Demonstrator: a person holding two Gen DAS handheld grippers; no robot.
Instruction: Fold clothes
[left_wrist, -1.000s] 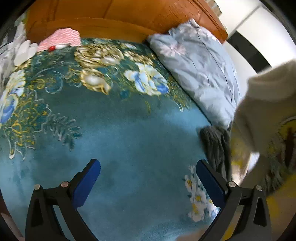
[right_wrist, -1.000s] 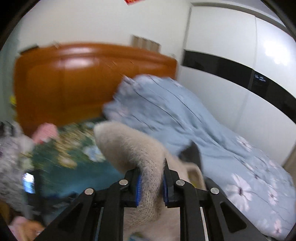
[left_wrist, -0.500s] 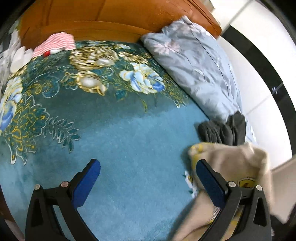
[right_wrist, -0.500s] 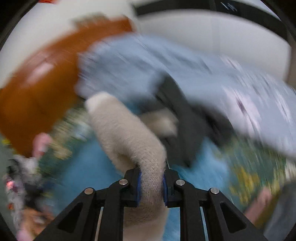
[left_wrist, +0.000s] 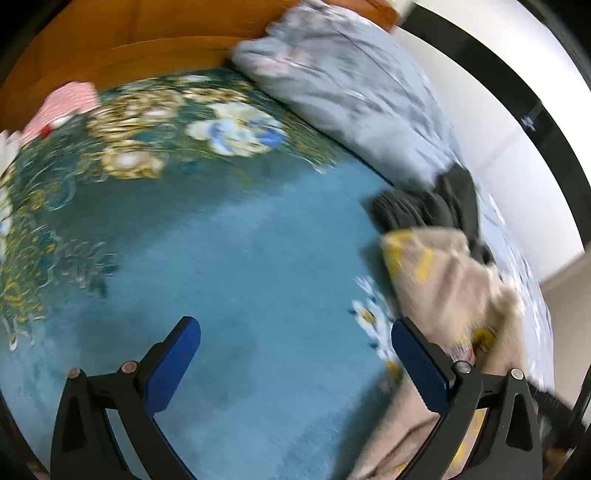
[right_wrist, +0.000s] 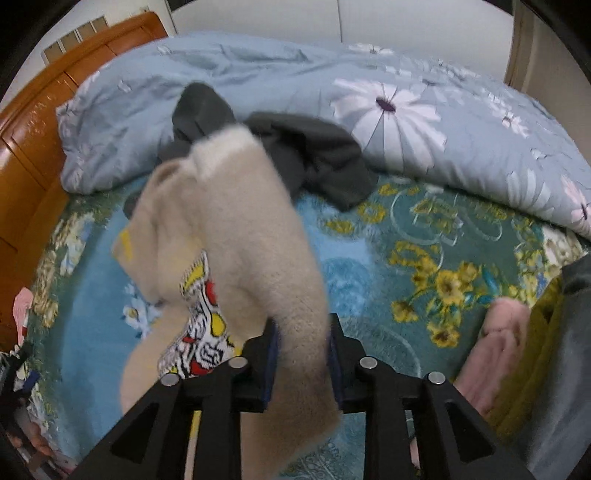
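Fuzzy beige sweater with a cartoon print (right_wrist: 236, 236), pinched at a thick fold by the right hand-held gripper (right_wrist: 301, 350) and draped over the teal floral bed blanket (right_wrist: 369, 295), near a dark grey garment (right_wrist: 314, 155) by the pale blue floral duvet (right_wrist: 406, 110). Laying-out step, seemingly: next, spreading flat. Left hand-held gripper (left_wrist: 295, 362) spread wide, empty, low over bare blanket left of the sweater, angled forward.

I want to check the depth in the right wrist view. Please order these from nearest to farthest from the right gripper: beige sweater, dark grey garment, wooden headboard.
1. beige sweater: between the jaws of the right gripper.
2. dark grey garment: behind the sweater, against the quilt.
3. wooden headboard: far left.
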